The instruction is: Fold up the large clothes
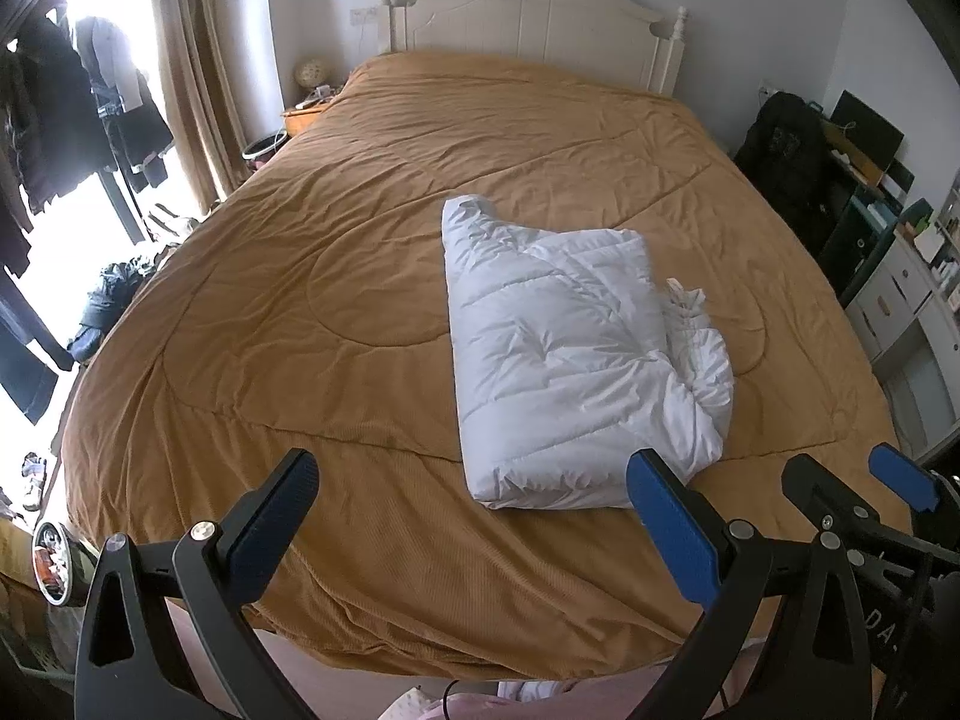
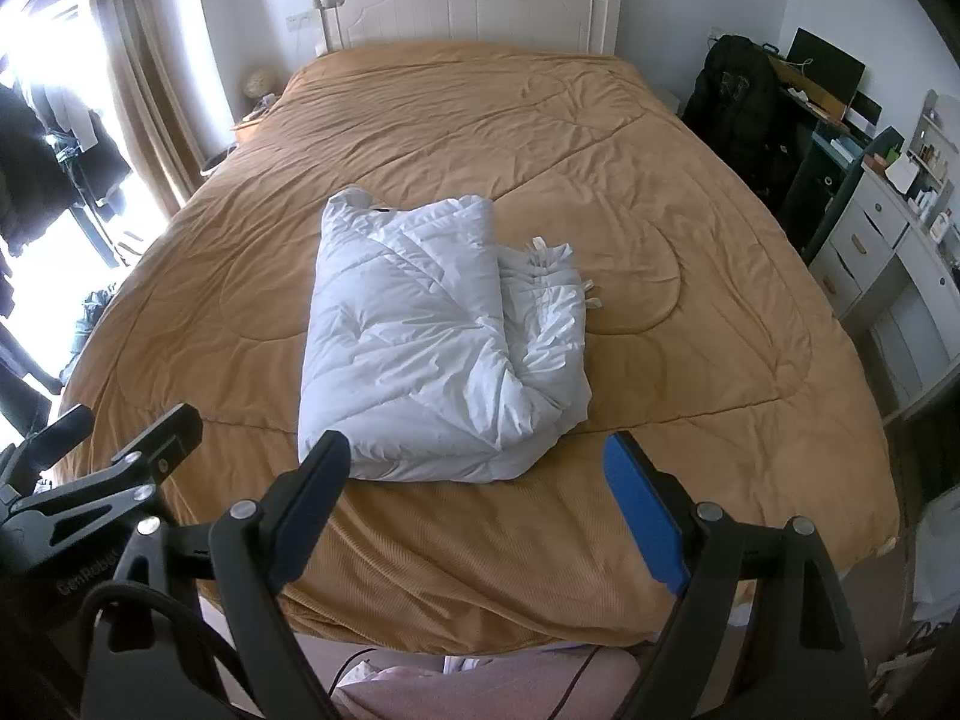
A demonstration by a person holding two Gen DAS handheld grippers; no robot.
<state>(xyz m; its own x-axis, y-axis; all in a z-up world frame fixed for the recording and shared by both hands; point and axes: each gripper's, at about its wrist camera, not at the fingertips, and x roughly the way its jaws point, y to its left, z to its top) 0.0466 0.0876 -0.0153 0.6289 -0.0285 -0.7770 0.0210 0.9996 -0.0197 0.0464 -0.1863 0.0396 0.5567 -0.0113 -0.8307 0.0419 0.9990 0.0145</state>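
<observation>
Hovering at the foot of the bed [image 2: 660, 192], the right claw [image 2: 474, 510] and the left claw [image 1: 474, 516] both stand with jaws spread wide and nothing between them, pointing down and forward over the mustard quilt [image 1: 300, 300]. Just beyond the right claw's fingertips, and ahead and slightly right of the left claw, lies the white padded garment [image 2: 414, 336], already doubled into a thick oblong bundle resting on the quilt, untouched by either claw. Its long axis runs away from the claws toward the headboard [image 2: 474, 0], the near short end almost under the right claw's left finger, the far end rounded and pointing up the bed. The smooth folded edge faces left; the loose, crumpled layers with small fabric tabs [image 2: 558, 264] spill to the right. By the look of it the fold is near its end, with either one last halving or tidying left. A next move would likely call for both claws to reach forward, pinch the near end through all layers, and carry it over toward the far end, keeping the ragged right side tucked in.
</observation>
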